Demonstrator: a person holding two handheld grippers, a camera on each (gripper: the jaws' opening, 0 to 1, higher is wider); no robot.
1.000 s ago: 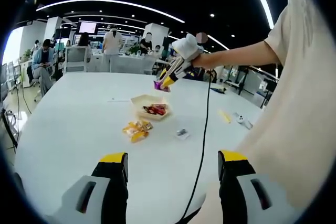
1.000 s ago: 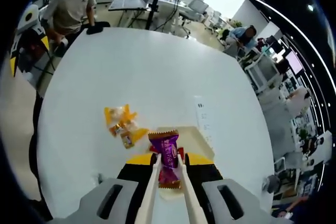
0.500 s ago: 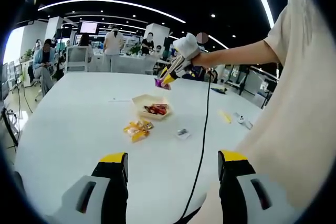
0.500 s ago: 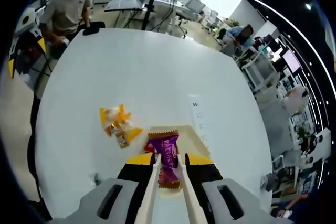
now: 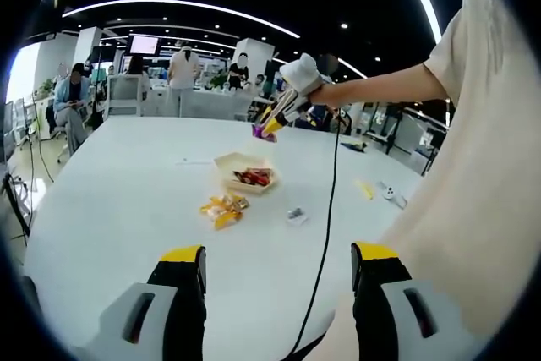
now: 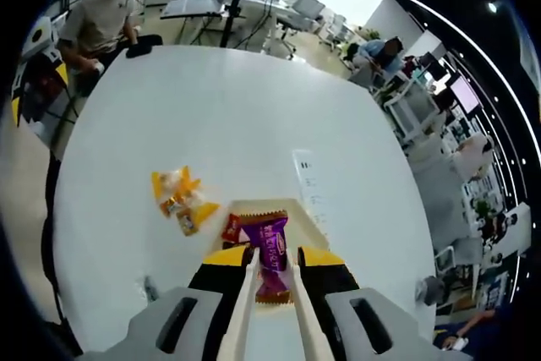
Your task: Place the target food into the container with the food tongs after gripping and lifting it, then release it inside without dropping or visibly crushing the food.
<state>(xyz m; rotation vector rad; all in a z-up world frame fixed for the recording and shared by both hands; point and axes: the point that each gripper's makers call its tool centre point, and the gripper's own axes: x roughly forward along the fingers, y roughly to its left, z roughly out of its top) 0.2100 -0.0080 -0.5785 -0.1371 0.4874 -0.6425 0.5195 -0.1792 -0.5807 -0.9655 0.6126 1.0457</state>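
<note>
Tongs (image 6: 269, 293) sat between the jaws of our right gripper (image 6: 270, 261), squeezed narrow on a purple candy (image 6: 272, 253). We held the candy up in the air, above the cream container (image 6: 292, 213) on the white table (image 6: 220, 124). From our left gripper view we saw the same candy (image 5: 260, 132) up high, over the container (image 5: 245, 172). Some red snacks (image 6: 232, 230) were in there already. Yellow snacks (image 6: 178, 200) lay beside it on the table.

Our left gripper (image 5: 279, 270) was wide apart and held nothing.

We thought the candy was light, with a slippery, crinkly wrapper. It looked easy to squash, so a soft pinch across the middle seemed best.
</note>
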